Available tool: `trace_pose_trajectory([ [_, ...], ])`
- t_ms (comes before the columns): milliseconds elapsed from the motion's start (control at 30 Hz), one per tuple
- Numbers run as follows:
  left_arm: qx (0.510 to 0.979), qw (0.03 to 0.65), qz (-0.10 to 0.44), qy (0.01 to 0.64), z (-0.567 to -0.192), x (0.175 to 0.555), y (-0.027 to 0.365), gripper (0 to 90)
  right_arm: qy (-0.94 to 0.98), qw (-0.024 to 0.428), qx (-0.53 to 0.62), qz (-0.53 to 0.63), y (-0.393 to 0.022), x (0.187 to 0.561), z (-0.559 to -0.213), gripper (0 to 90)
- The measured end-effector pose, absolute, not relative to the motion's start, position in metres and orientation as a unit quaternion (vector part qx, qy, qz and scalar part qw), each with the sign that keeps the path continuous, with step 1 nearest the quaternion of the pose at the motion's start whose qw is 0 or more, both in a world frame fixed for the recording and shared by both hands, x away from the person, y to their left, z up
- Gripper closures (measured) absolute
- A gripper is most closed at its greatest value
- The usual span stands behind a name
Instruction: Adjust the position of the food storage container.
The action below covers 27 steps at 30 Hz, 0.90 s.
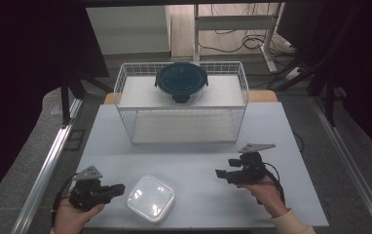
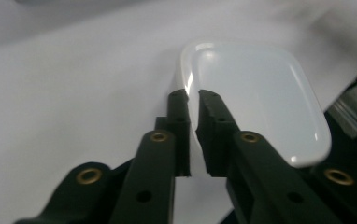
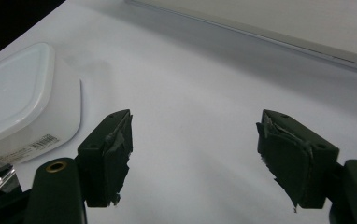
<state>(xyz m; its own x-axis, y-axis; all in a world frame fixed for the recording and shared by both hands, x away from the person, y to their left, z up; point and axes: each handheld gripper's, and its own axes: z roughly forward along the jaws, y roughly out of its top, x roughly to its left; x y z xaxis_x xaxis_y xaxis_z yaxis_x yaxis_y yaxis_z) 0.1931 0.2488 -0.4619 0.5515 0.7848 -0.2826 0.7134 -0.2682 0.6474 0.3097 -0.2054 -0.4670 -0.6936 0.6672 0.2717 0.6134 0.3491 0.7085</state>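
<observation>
Pinching the white lidded container's point(image 2: 256, 98) rim, left hand-held gripper point(image 2: 194, 100); right hand-held gripper point(image 3: 195, 140) spread wide, empty.

A glossy white plastic box point(image 1: 151, 198) at lower centre rests on a smooth matt pale surface point(image 1: 194, 161). Above it, a white wire metal basket point(image 1: 125, 83) holds a container with a shiny dark lid point(image 1: 181, 78).

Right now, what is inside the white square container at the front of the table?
That cannot be seen. The white container is covered by its opaque white lid, so any contents stay hidden. The left gripper has closed its jaws on the lid's rim. The container stands on the table.
</observation>
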Motion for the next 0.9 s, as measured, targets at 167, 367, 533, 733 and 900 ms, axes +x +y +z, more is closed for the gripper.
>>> trace_pose_trajectory([
  [167,0.812,0.353,0.023,0.463,-0.471,0.18,0.244,89.9,0.821,0.031,0.392,0.414,-0.205,0.31,-0.468,25.9],
  [367,0.833,0.324,-0.008,0.449,-0.486,0.169,0.232,90.0,0.821,0.031,0.393,0.413,-0.205,0.311,-0.469,25.9],
  [533,0.833,0.322,-0.028,0.448,-0.497,0.17,0.221,90.0,0.821,0.031,0.394,0.413,-0.205,0.311,-0.47,25.9],
  [733,0.835,0.324,-0.045,0.442,-0.502,0.178,0.213,90.0,0.82,0.031,0.394,0.413,-0.206,0.311,-0.47,25.9],
  [900,0.828,0.338,-0.052,0.443,-0.505,0.187,0.209,90.0,0.82,0.031,0.396,0.412,-0.206,0.312,-0.47,26.0],
])
